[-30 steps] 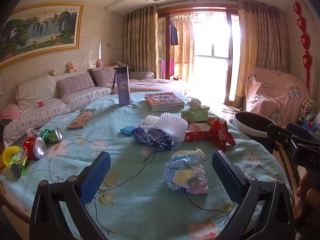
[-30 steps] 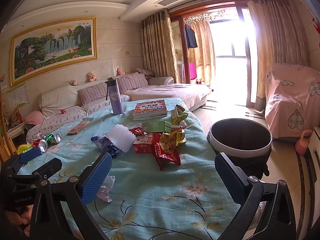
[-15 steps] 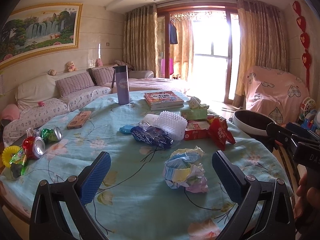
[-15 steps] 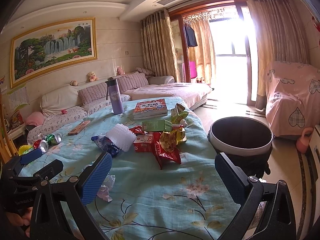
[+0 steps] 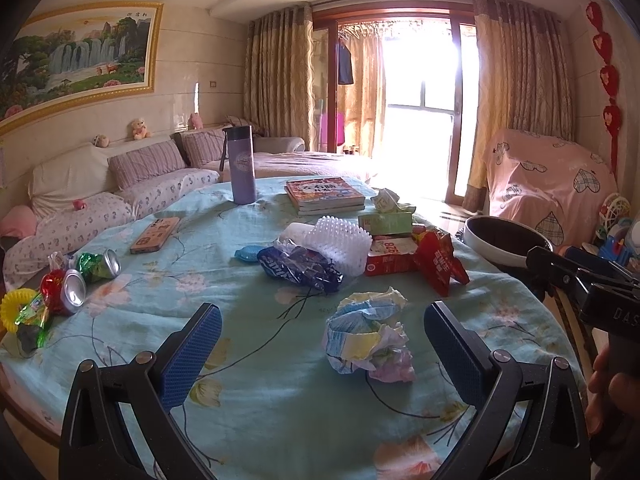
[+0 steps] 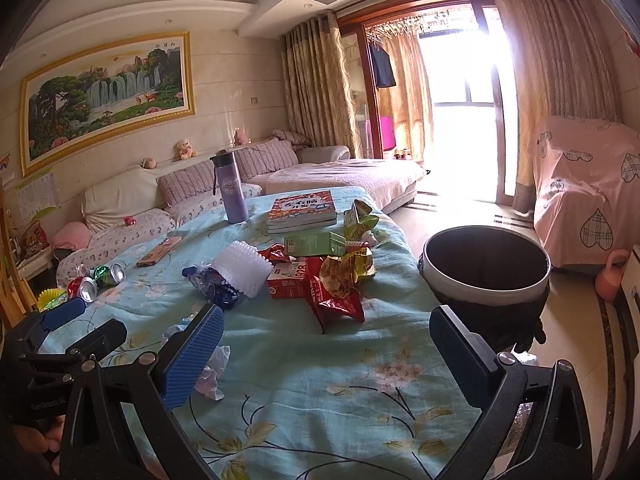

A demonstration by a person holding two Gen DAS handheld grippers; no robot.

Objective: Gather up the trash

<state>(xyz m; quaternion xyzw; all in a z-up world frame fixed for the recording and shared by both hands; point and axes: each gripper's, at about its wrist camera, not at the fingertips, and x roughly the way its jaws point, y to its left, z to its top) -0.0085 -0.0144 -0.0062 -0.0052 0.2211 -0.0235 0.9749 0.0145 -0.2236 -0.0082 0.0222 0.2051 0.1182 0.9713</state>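
none of the trash looks collected yet, as far as i can tell: the bin [image 6: 486,264] beside the counter [image 5: 280,400] shows only a dark inside. going left to right over the counter, two crushed cans [image 5: 76,284] lie near the left edge, a blue wrapper [image 5: 300,268] sits mid-counter against a white plastic tray [image 5: 340,240], then the red snack bag [image 5: 438,264] with small cartons by it. closest, a crumpled paper wad [image 5: 368,336] lies just ahead of the left tool [image 5: 320,344], whose fingers stand spread wide with nothing between them. the right tool [image 6: 326,346] is likewise spread and holding nothing, over the counter's right side near the bin. compared with a second ago, almost nothing differs; both tools hover in much the same places.
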